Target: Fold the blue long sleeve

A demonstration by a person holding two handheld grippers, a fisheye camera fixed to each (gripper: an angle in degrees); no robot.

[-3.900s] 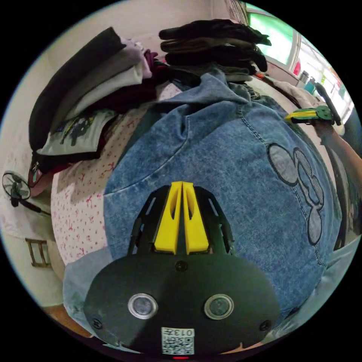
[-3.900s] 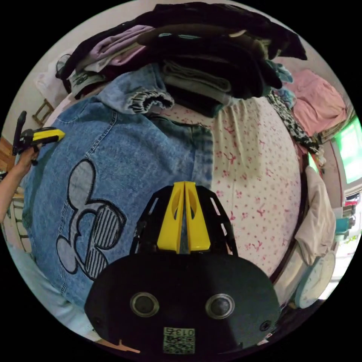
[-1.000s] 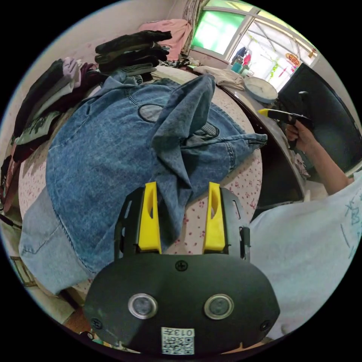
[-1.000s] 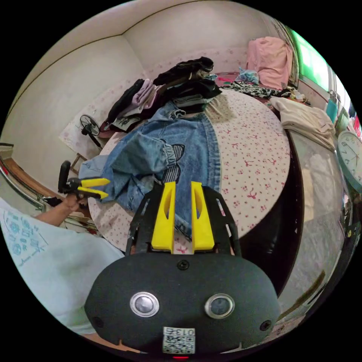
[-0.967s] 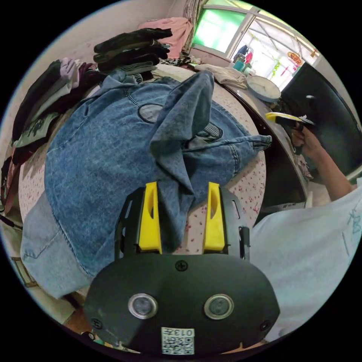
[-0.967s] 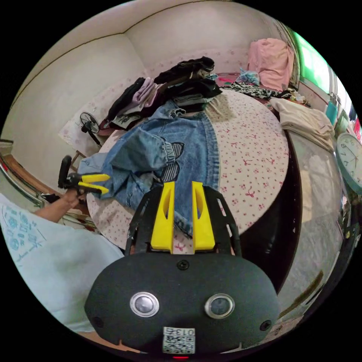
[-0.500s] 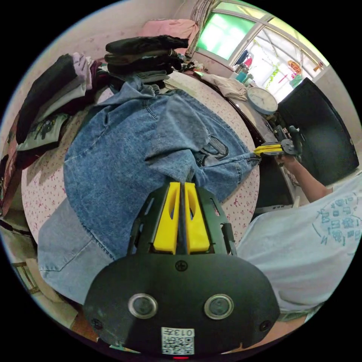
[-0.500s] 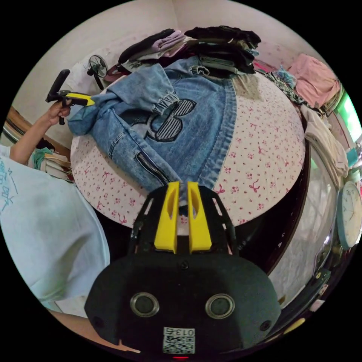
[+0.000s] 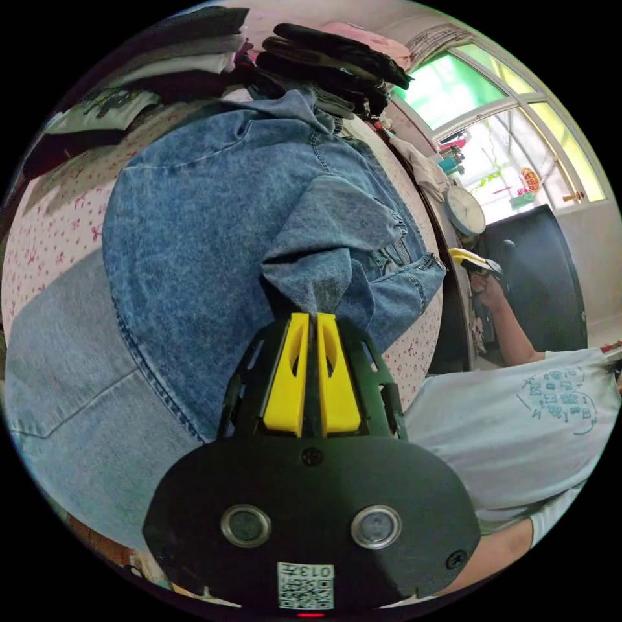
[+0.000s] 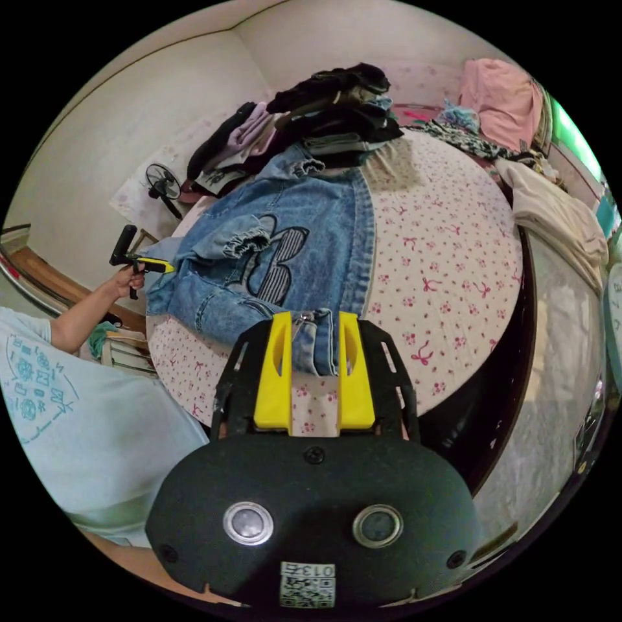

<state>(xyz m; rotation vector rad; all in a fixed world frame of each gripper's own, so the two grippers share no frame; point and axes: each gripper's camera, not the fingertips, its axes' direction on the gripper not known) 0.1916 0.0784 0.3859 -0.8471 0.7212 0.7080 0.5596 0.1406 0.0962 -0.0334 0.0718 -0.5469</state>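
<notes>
The blue denim long sleeve [image 9: 214, 214] lies back-up on a flowered cover, a cartoon patch showing on it in the right gripper view [image 10: 285, 259]. One sleeve [image 9: 337, 227] is folded across the body, its gathered cuff [image 10: 243, 243] near the patch. My left gripper [image 9: 311, 316] is shut on a bunched fold of denim at the near side edge; it also appears in the right gripper view [image 10: 162, 265]. My right gripper [image 10: 310, 317] is open, with the jacket's hem corner [image 10: 314, 350] lying between its jaws. A hand holds it off the cover's edge [image 9: 463, 256].
Stacks of folded clothes [image 10: 337, 110] sit behind the collar. The flowered cover [image 10: 440, 259] is bare to the right. A beige cloth [image 10: 557, 220], pink cloth [image 10: 505, 97], wall clock [image 9: 468, 210] and fan [image 10: 159, 181] ring the surface. The person's pale shirt [image 10: 78, 414] is close.
My right gripper, shut on the hem corner half a second ago, has opened and let the hem rest on the cover. The left stays shut on the denim.
</notes>
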